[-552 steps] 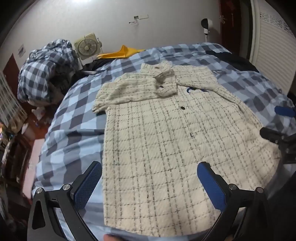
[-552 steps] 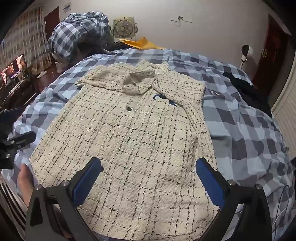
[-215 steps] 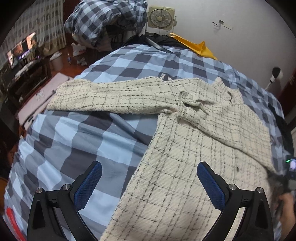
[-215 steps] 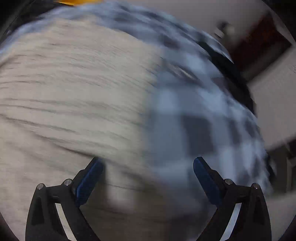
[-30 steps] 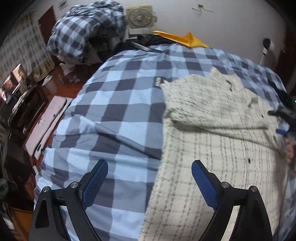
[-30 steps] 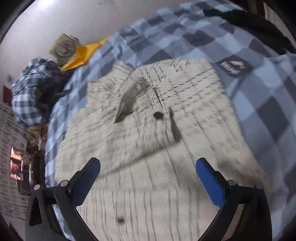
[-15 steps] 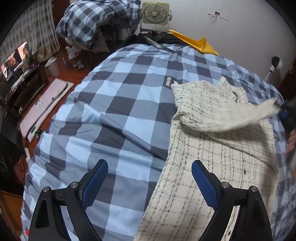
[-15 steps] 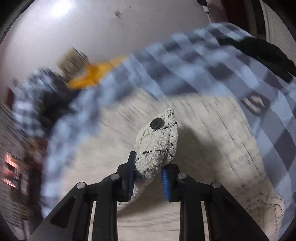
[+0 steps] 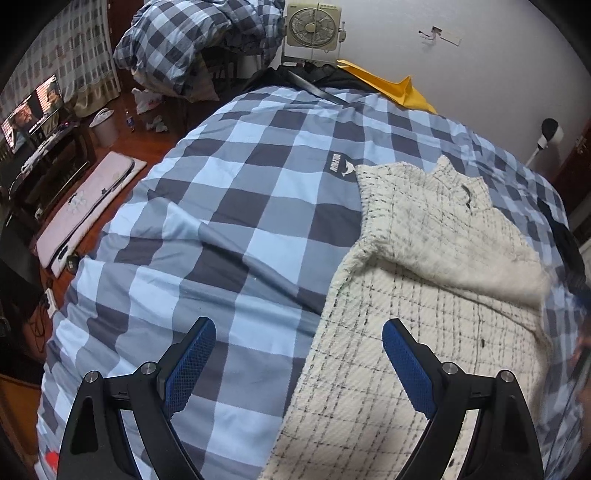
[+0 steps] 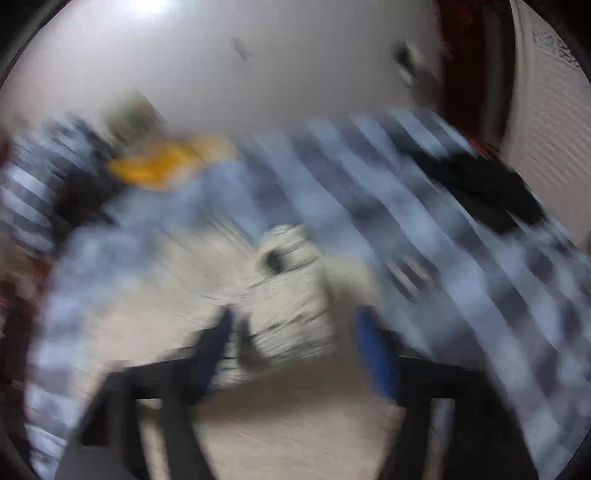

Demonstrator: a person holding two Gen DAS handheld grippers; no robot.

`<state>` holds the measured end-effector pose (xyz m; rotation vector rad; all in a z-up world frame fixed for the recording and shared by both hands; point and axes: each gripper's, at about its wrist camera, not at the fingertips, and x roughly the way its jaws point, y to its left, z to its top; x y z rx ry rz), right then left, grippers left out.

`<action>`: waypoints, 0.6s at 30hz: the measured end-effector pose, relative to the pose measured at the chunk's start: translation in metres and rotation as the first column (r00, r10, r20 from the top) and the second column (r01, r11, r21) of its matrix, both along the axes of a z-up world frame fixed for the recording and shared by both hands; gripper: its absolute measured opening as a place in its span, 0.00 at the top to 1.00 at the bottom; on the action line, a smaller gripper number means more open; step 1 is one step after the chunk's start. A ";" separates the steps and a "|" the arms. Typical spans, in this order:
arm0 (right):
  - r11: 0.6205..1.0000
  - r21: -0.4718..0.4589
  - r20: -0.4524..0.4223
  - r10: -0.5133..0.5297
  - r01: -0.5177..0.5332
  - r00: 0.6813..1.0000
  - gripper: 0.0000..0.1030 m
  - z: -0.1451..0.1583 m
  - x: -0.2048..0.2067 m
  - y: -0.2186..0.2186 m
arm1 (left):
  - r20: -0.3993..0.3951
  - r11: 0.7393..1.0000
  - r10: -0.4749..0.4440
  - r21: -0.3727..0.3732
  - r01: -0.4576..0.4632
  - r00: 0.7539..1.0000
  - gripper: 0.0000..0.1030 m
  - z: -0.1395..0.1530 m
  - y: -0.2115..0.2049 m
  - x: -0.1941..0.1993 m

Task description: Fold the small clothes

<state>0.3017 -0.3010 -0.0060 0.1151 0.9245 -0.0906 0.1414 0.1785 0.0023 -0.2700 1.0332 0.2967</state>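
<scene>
Blue-padded left gripper (image 9: 299,363): jaws spread wide, holding nothing, poised above the bed. Right finger (image 9: 406,373) over the cream checked jacket (image 9: 417,317); left finger over bare blue-and-grey checked duvet (image 9: 229,206). Jacket lies flat ahead and to the right, one sleeve (image 9: 461,258) folded across its chest, collar pointing away.

Right gripper (image 10: 295,350): view heavily blurred; jaws appear parted, with a bunched cream sleeve end (image 10: 291,291) between and just beyond them; contact cannot be told.

Beyond: yellow item (image 9: 391,86), box fan (image 9: 312,26), heaped checked bedding (image 9: 199,40).
</scene>
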 end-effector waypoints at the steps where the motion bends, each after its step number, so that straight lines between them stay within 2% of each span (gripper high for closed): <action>1: 0.998 -0.050 -0.090 -0.047 0.043 0.995 0.20 -0.023 0.000 -0.015 | 0.003 1.000 -0.002 0.002 0.002 1.000 0.10 0.001 -0.001 0.000; 2: 0.994 -0.080 -0.154 -0.089 0.077 0.984 0.20 -0.045 -0.004 -0.034 | 0.004 1.000 -0.004 0.004 0.004 1.000 0.10 0.002 -0.001 0.000; 4: 0.987 -0.092 -0.170 -0.146 0.132 0.975 0.20 -0.058 -0.016 -0.055 | 0.007 1.000 -0.004 0.004 0.004 1.000 0.10 0.003 -0.001 0.000; 6: 0.980 -0.071 -0.153 -0.193 0.184 0.969 0.20 -0.059 -0.026 -0.065 | 0.008 1.000 -0.006 -0.001 0.006 1.000 0.10 0.003 -0.002 0.002; 9: 0.980 0.005 -0.101 -0.197 0.198 0.975 0.20 -0.045 -0.028 -0.051 | 0.005 1.000 -0.015 0.007 0.015 1.000 0.10 0.001 -0.006 0.003; 12: 0.984 0.081 -0.040 -0.154 0.156 0.987 0.19 -0.038 -0.014 0.008 | -0.004 1.000 -0.023 0.019 0.023 1.000 0.10 0.000 -0.009 0.003; 14: 0.992 0.094 -0.037 -0.084 0.087 0.996 0.19 -0.038 -0.008 0.055 | -0.006 1.000 -0.020 0.018 0.020 1.000 0.10 -0.001 -0.009 0.003; 16: 1.000 0.020 -0.081 0.023 -0.022 0.996 0.20 -0.051 0.003 0.120 | -0.005 1.000 -0.022 0.011 0.022 1.000 0.10 -0.001 -0.008 0.003; 18: 0.982 -0.085 -0.169 0.153 -0.169 0.974 0.20 -0.068 0.010 0.195 | -0.003 1.000 -0.024 0.010 0.024 1.000 0.10 -0.001 -0.008 0.003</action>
